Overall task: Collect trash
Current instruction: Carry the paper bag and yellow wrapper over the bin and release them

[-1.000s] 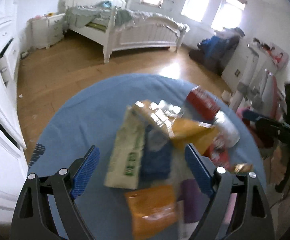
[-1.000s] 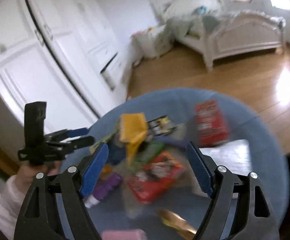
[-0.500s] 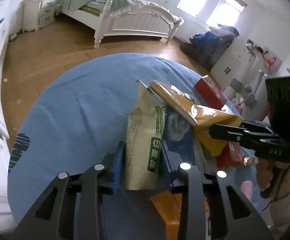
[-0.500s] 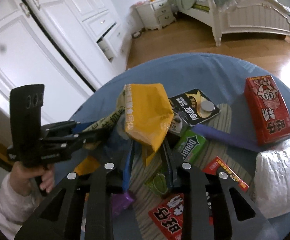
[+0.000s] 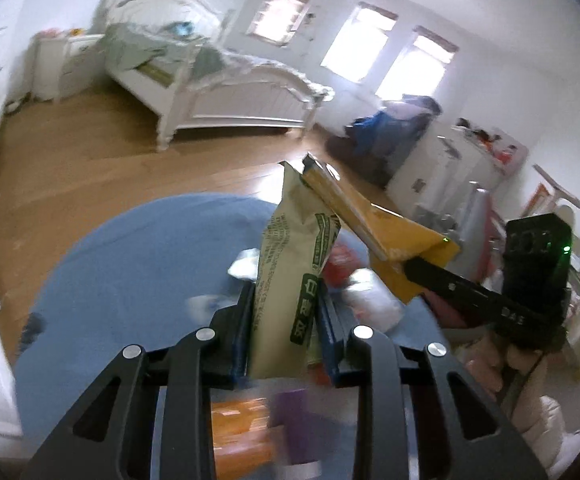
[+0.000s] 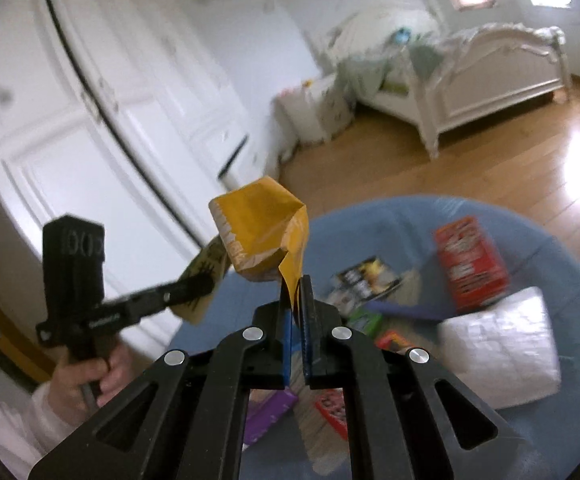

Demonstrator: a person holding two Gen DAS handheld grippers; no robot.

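My left gripper (image 5: 286,300) is shut on a tan wrapper with green print (image 5: 290,264) and holds it upright above the round blue table (image 5: 138,272). My right gripper (image 6: 297,296) is shut on a yellow snack bag (image 6: 258,236), lifted above the table (image 6: 537,240). The yellow bag (image 5: 385,228) and the right gripper (image 5: 413,270) show at the right of the left wrist view. The left gripper (image 6: 206,282) with the tan wrapper (image 6: 204,276) shows at the left of the right wrist view.
On the table lie a red box (image 6: 469,268), a white packet (image 6: 497,352), a black-and-yellow packet (image 6: 365,276), a purple item (image 6: 266,416) and red wrappers (image 6: 333,408). White wardrobes (image 6: 90,120), a bed (image 5: 226,92) and wooden floor surround it.
Both grippers have lifted their wrappers up off the pile; the tan wrapper and the yellow bag now hang above the table. Both views have tilted upward.
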